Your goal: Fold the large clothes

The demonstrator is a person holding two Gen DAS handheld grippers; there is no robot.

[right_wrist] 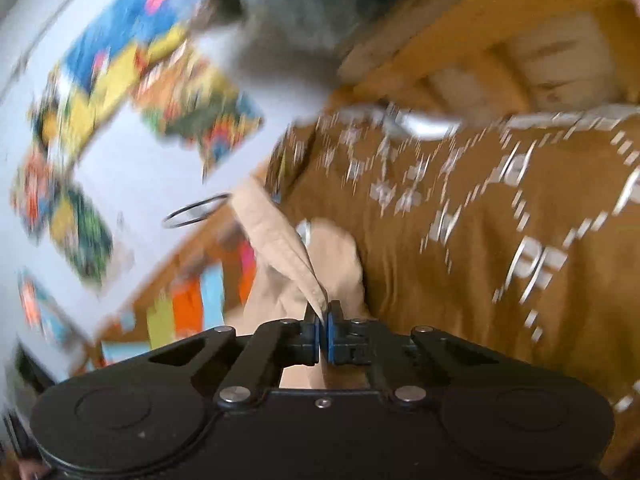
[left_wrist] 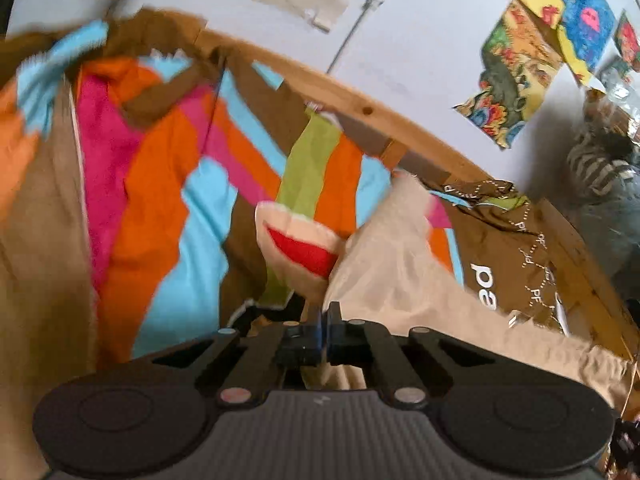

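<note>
A: Which step? Both claws pinched on the beige garment (right_wrist: 336, 252), whose hem runs ahead of the right gripper (right_wrist: 323, 312); cloth spreads right of the left gripper (left_wrist: 323, 312).
B: Grasp made (views blurred); next, presumably, lift and spread taut above the striped bedcover (left_wrist: 160, 184).

Left wrist view close behind its gripper (left_wrist: 322, 312), facing down across a striped bedcover (left_wrist: 168, 200) toward a white wall (left_wrist: 420, 40), right wrist view tilted, close over a beige garment (right_wrist: 280, 240), both sharing the garment, wall pictures (right_wrist: 120, 80), wooden bed frame (left_wrist: 344, 96)
</note>
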